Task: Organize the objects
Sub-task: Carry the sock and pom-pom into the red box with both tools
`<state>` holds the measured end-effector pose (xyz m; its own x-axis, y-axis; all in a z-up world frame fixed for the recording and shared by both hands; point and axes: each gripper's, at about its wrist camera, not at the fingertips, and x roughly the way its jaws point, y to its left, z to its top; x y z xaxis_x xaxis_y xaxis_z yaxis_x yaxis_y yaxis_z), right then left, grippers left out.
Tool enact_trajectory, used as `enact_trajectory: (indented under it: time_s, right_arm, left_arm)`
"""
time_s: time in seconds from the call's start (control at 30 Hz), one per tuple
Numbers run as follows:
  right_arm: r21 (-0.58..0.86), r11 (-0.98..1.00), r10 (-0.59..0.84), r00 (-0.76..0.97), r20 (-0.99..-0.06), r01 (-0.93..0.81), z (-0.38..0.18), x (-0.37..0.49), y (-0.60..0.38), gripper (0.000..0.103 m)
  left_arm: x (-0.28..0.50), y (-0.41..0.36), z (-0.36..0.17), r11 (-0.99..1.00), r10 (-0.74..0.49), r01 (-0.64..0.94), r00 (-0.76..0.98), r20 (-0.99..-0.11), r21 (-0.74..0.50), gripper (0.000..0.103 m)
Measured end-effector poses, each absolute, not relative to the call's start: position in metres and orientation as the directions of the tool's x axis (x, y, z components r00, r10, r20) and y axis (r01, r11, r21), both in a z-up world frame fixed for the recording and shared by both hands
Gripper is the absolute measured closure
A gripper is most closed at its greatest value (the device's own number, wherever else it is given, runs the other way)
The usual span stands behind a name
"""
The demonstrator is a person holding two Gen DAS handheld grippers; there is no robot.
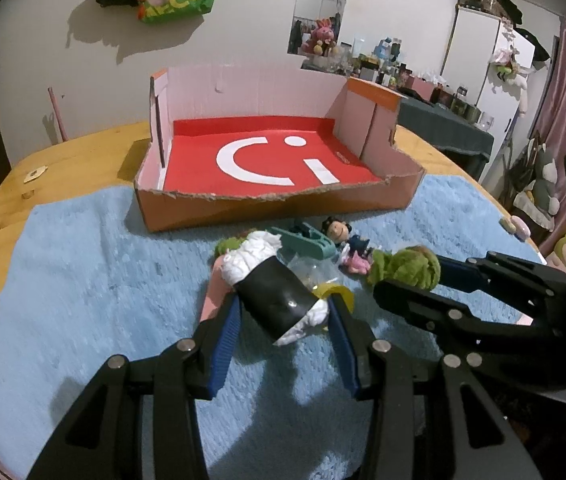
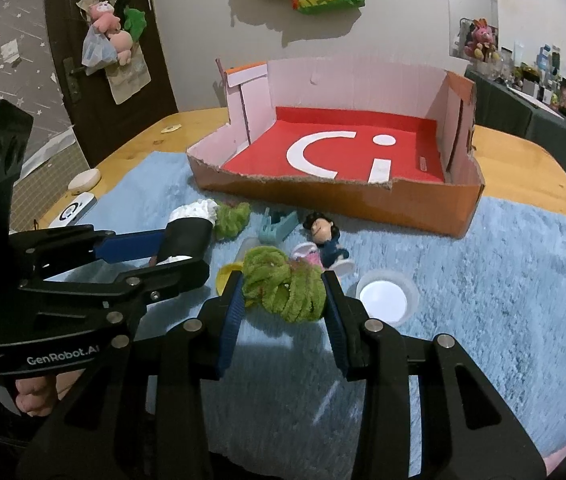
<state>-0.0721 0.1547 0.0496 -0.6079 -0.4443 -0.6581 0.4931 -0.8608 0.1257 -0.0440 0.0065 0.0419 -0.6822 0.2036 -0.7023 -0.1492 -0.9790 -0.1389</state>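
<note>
Both grippers are at the pick-up step, each closed around one item from the small pile just in front of the cardboard box [image 1: 275, 200]. The left gripper [image 1: 283, 312] pinches a black roll [image 1: 273, 298] stuffed with white paper, its blue pads pressed against the roll's sides. The right gripper [image 2: 283, 300] squeezes a green fuzzy bundle [image 2: 283, 286]. Both items seem to rest on the blue towel [image 1: 83, 280]. The box is empty, its red floor bare. Next, each item probably needs lifting clear of the doll [image 2: 325, 240] and teal clip [image 2: 277, 226], then carrying over the torn front wall into the box.
</note>
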Motion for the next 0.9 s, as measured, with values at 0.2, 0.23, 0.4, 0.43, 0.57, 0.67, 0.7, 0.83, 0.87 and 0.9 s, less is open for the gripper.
enact_trajectory:
  time_s: [0.2, 0.23, 0.4, 0.43, 0.57, 0.67, 0.7, 0.83, 0.87, 0.9]
  right_arm:
    - [0.119, -0.863, -0.438, -0.611, -0.659, 0.490, 0.055, -0.081, 0.154, 0.066]
    - [0.118, -0.864, -0.437, -0.612, -0.659, 0.489, 0.057, -0.083, 0.153, 0.066]
    - [0.117, -0.867, -0.433, -0.617, -0.658, 0.484, 0.064, -0.095, 0.153, 0.066]
    - [0.118, -0.868, -0.433, -0.616, -0.658, 0.482, 0.065, -0.097, 0.153, 0.066]
    - [0.120, -0.870, -0.429, -0.616, -0.661, 0.478, 0.069, -0.108, 0.152, 0.066]
    - [0.119, -0.872, -0.425, -0.613, -0.666, 0.475, 0.071, -0.117, 0.151, 0.066]
    - [0.119, -0.872, -0.424, -0.613, -0.667, 0.474, 0.071, -0.119, 0.151, 0.066]
    - [0.121, -0.876, -0.419, -0.610, -0.673, 0.467, 0.073, -0.131, 0.151, 0.066]
    - [0.123, -0.876, -0.418, -0.609, -0.674, 0.466, 0.073, -0.135, 0.150, 0.066]
    - [0.124, -0.877, -0.416, -0.607, -0.677, 0.463, 0.073, -0.138, 0.150, 0.066]
  left_arm:
    - [-0.052, 0.004, 0.048, -0.978, 0.208, -0.148, -0.686, -0.697, -0.146, 0.057]
    - [-0.054, 0.004, 0.049, -0.978, 0.208, -0.148, -0.686, -0.697, -0.146, 0.057]
    - [-0.063, 0.005, 0.054, -0.978, 0.209, -0.150, -0.683, -0.700, -0.145, 0.057]
    - [-0.065, 0.005, 0.055, -0.978, 0.209, -0.151, -0.683, -0.700, -0.144, 0.057]
    - [-0.075, 0.003, 0.058, -0.979, 0.206, -0.146, -0.683, -0.701, -0.145, 0.057]
    - [-0.084, 0.002, 0.060, -0.979, 0.204, -0.141, -0.680, -0.705, -0.147, 0.057]
    - [-0.087, 0.002, 0.060, -0.979, 0.203, -0.140, -0.678, -0.706, -0.147, 0.057]
    - [-0.099, 0.001, 0.061, -0.980, 0.200, -0.137, -0.671, -0.714, -0.145, 0.057]
    - [-0.101, 0.000, 0.061, -0.980, 0.199, -0.137, -0.669, -0.716, -0.145, 0.057]
    - [-0.104, 0.000, 0.062, -0.980, 0.199, -0.136, -0.667, -0.718, -0.145, 0.057]
